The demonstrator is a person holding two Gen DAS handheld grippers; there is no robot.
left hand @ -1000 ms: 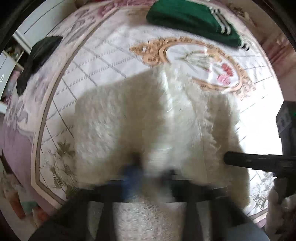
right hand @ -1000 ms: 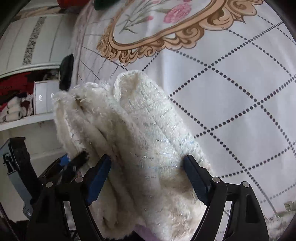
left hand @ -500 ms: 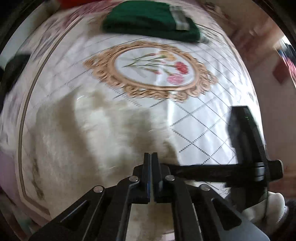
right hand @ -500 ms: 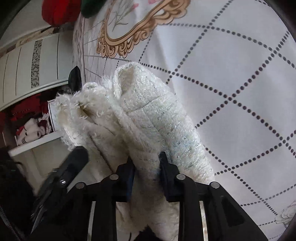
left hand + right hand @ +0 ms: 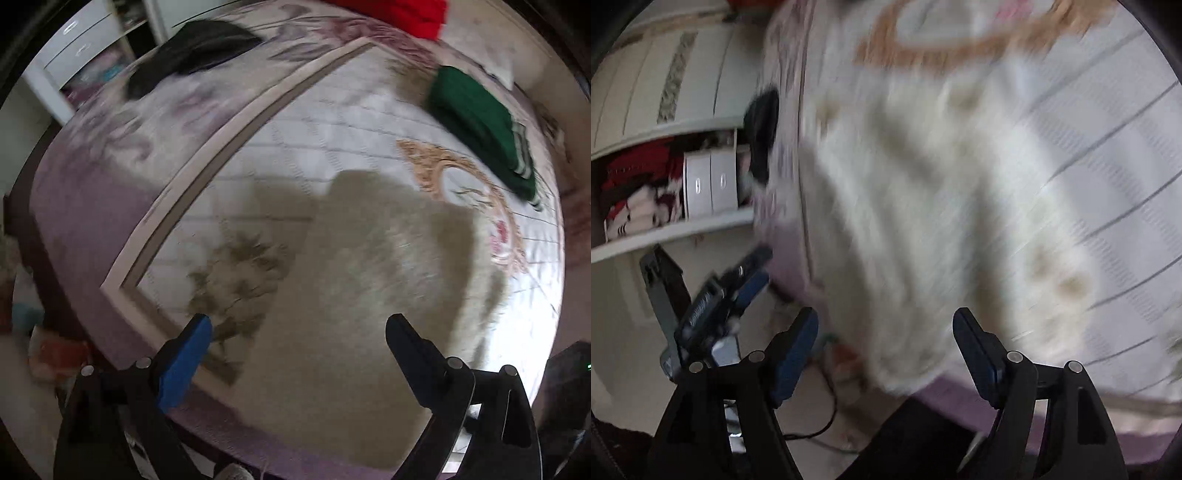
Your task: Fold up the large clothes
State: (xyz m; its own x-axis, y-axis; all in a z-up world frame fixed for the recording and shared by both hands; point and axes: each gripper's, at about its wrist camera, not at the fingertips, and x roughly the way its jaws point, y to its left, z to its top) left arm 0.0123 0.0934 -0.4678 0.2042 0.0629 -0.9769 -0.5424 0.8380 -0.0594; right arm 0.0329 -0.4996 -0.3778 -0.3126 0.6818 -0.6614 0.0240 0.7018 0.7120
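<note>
A fluffy white garment (image 5: pixel 362 295) lies folded on the patterned bedspread (image 5: pixel 295 122) near the bed's front edge; it also shows blurred in the right wrist view (image 5: pixel 923 206). My left gripper (image 5: pixel 297 336) is open and empty, held above and just in front of the garment. My right gripper (image 5: pixel 886 332) is open and empty, above the garment's near edge at the bed's side. The left gripper (image 5: pixel 738 280) shows at the left of the right wrist view.
A folded green garment (image 5: pixel 480 125) lies at the back right of the bed, a red one (image 5: pixel 391 14) behind it, a black one (image 5: pixel 192 59) at the far left corner. White shelves with clothes and boxes (image 5: pixel 705 184) stand beside the bed.
Both grippers were shut half a second ago, the right one on the white garment; both have opened, let go and pulled back. The garment now lies on the bed.
</note>
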